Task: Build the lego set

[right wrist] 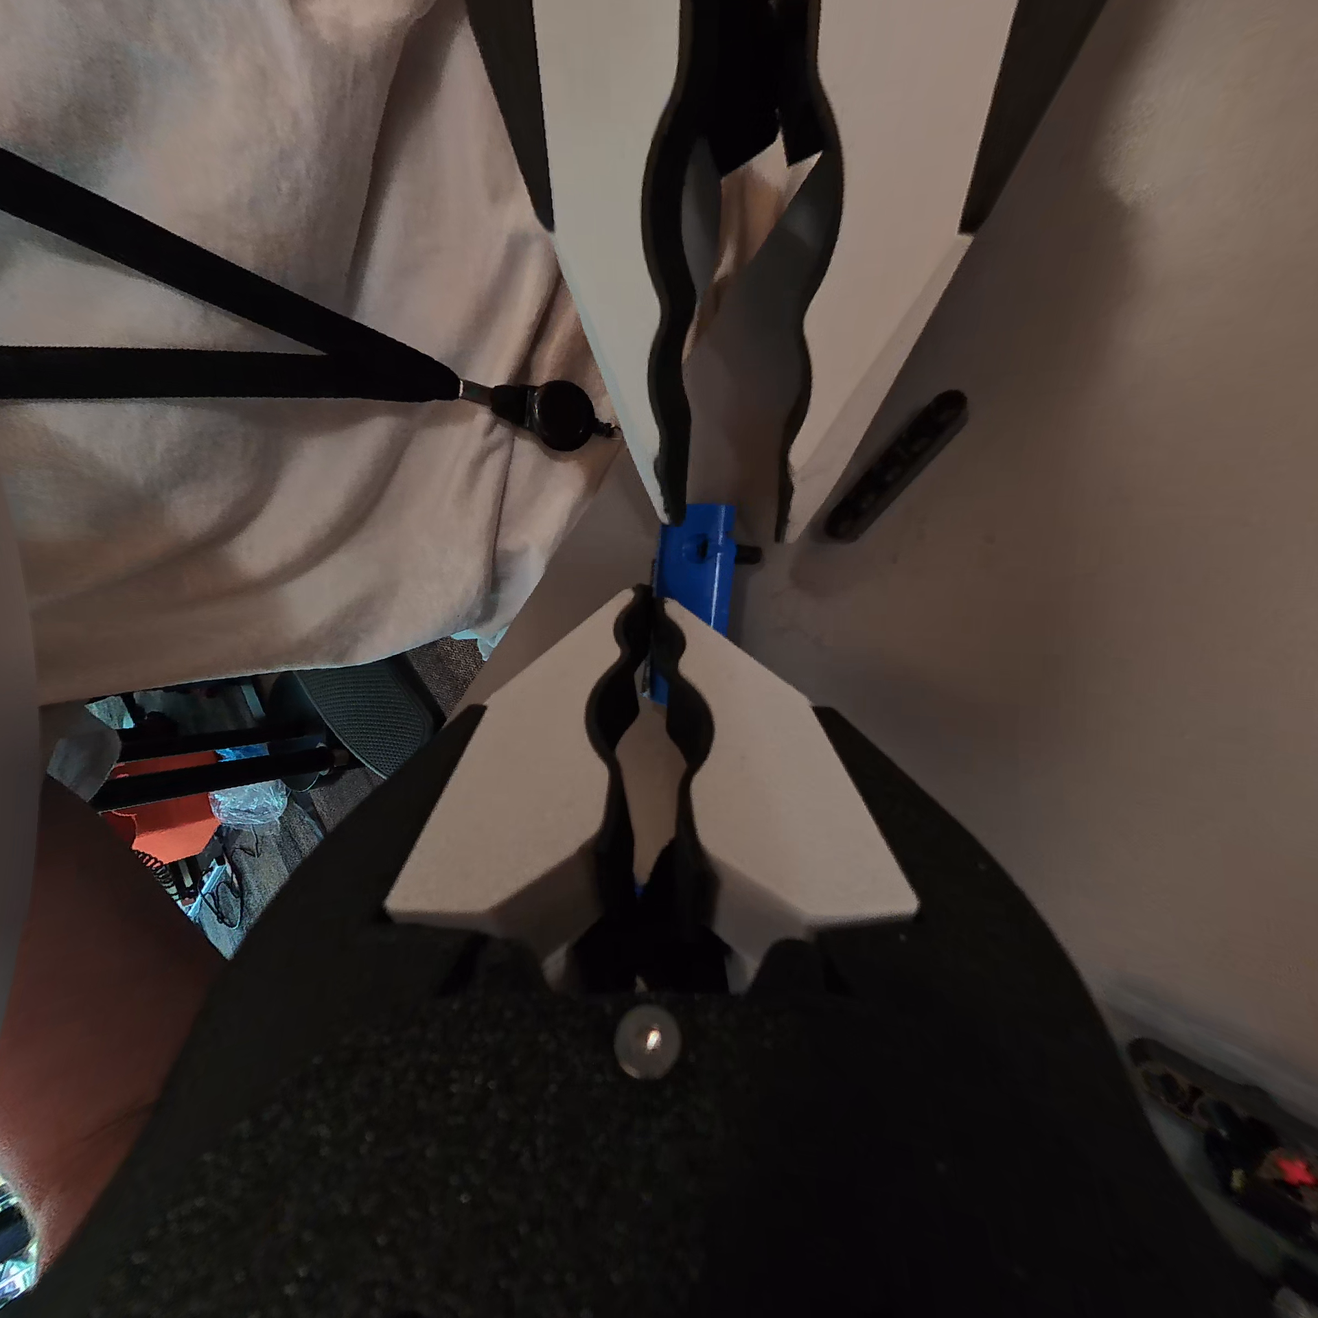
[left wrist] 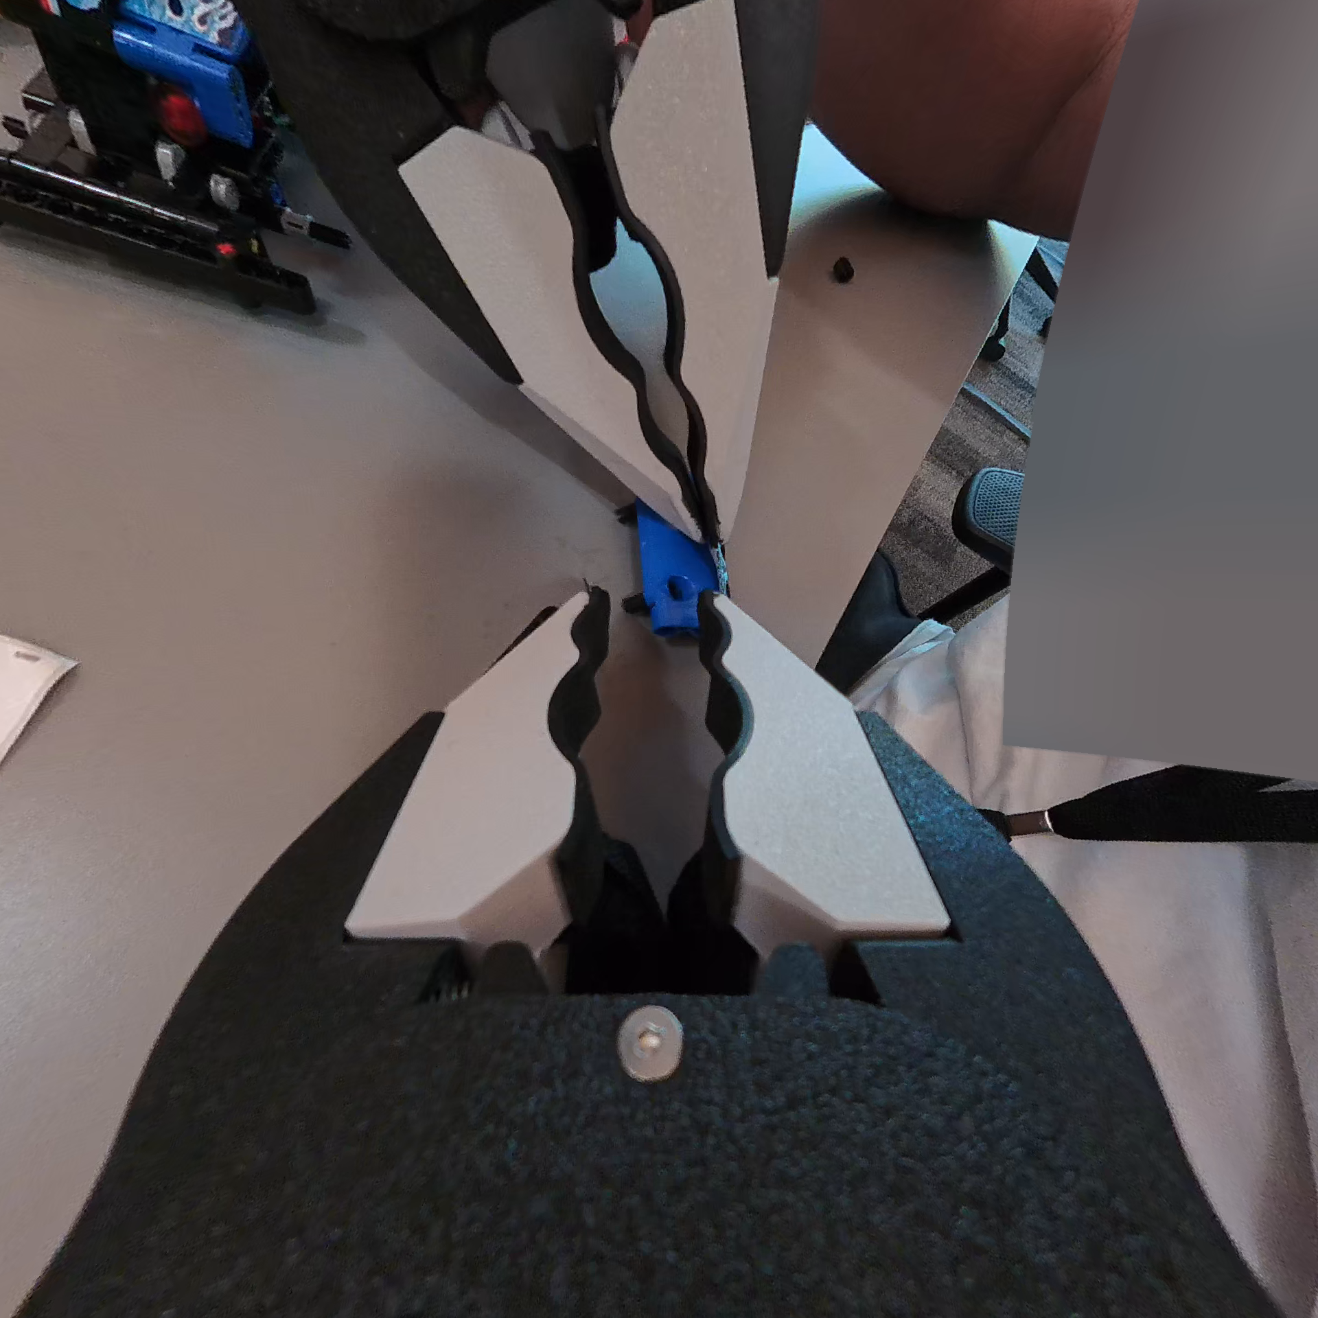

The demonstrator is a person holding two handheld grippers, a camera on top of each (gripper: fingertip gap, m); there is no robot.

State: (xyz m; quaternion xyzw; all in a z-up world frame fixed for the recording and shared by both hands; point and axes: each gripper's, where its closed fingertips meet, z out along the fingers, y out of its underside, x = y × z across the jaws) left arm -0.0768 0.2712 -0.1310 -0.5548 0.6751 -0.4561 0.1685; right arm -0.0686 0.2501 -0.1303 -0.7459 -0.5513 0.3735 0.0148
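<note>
A small blue lego piece with a black pin in its side hangs in the air just above the grey table. My right gripper is shut on one end of this blue piece; in the left wrist view it comes in from the top. My left gripper is open, its two fingertips on either side of the piece's other end, the right tip touching it. In the right wrist view the left gripper comes down from the top, jaws apart around the piece.
A partly built black and blue lego model stands at the table's far left. A black beam and a small black pin lie on the table. A white card lies at the left. The person's shirt and lanyard are close by. My left and right fingertips are right by each other.
</note>
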